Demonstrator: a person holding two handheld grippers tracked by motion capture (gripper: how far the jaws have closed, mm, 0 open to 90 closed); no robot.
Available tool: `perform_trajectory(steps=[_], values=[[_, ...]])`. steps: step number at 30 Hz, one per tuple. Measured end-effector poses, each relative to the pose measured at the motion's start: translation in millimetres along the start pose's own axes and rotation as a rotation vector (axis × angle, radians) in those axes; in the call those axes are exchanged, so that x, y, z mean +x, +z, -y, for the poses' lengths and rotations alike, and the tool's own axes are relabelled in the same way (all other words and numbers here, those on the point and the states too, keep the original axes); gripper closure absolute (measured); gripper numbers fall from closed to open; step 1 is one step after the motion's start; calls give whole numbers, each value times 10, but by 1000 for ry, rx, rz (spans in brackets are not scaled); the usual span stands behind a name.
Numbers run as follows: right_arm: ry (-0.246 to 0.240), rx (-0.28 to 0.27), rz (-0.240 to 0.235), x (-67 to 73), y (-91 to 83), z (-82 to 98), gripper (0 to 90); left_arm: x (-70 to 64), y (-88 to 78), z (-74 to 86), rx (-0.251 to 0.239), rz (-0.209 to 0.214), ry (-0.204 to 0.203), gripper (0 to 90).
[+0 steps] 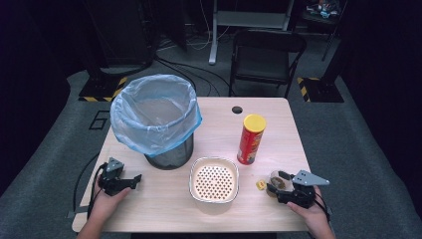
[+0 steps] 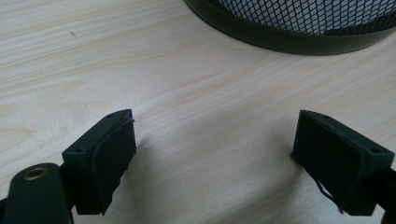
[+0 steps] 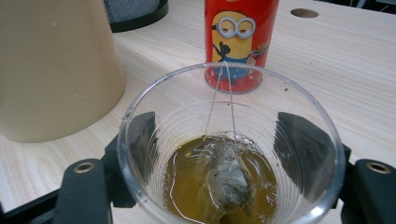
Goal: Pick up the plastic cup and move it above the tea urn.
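My right gripper (image 1: 281,188) sits at the near right of the pale wooden table (image 1: 278,129), and its two black jaws stand on either side of a clear ribbed plastic cup (image 3: 231,149). In the right gripper view the jaws press against the cup's wall from left and right, so I judge them clamped on it. The cup stands upright and holds a shallow pool of amber tea with a soaked tea bag (image 3: 227,175), whose string runs up over the far rim.

What the next move turns on, as I read it, is the cream bowl with a perforated strainer insert (image 1: 214,179). It lies to the left of the cup, just beside it, toward the middle of the table, and my right hand (image 1: 312,213) is the nearer one. A small yellow tag (image 1: 260,184) lies on the table between cup and bowl.

Beyond the cup stands a red cylindrical snack can with a yellow lid (image 1: 251,139), upright.

My left gripper (image 1: 130,182) rests at the near left, its jaws wide apart over bare wood and holding nothing. Just ahead of it is the black mesh waste bin lined with a blue plastic bag (image 1: 157,117).
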State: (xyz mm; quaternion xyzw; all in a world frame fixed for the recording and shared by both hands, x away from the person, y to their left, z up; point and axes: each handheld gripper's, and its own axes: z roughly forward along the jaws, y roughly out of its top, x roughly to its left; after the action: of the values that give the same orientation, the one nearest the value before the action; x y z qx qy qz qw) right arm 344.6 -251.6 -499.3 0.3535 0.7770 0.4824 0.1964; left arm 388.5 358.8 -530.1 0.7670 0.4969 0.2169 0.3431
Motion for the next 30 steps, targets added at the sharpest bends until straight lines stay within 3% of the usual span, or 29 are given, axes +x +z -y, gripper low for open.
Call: perform_trajectory(steps=[6,7,8,9,12,13,15,16,19,21,30], values=[[-32,-7,-22,-2,12,-15,313,0,0,0,0,0,0,129],[-65,1,-34,1,21,-41,315,0,0,0,0,0,0,129],[-65,1,-34,1,21,-41,315,0,0,0,0,0,0,129],[-80,6,-62,7,34,-89,319,0,0,0,0,0,0,129],[-109,8,-85,5,26,-163,320,0,0,0,0,0,0,129],[-129,-13,-109,22,3,-277,322,0,0,0,0,0,0,129],[-141,-23,-121,26,-3,-322,323,0,0,0,0,0,0,129],[-158,-40,-144,62,-25,-472,325,0,0,0,0,0,0,129],[-178,-52,-154,106,-34,-593,328,0,0,0,0,0,0,129],[-231,-74,-168,178,-32,-798,330,0,0,0,0,0,0,129],[-303,-131,-233,381,28,-1278,331,0,0,0,0,0,0,129]])
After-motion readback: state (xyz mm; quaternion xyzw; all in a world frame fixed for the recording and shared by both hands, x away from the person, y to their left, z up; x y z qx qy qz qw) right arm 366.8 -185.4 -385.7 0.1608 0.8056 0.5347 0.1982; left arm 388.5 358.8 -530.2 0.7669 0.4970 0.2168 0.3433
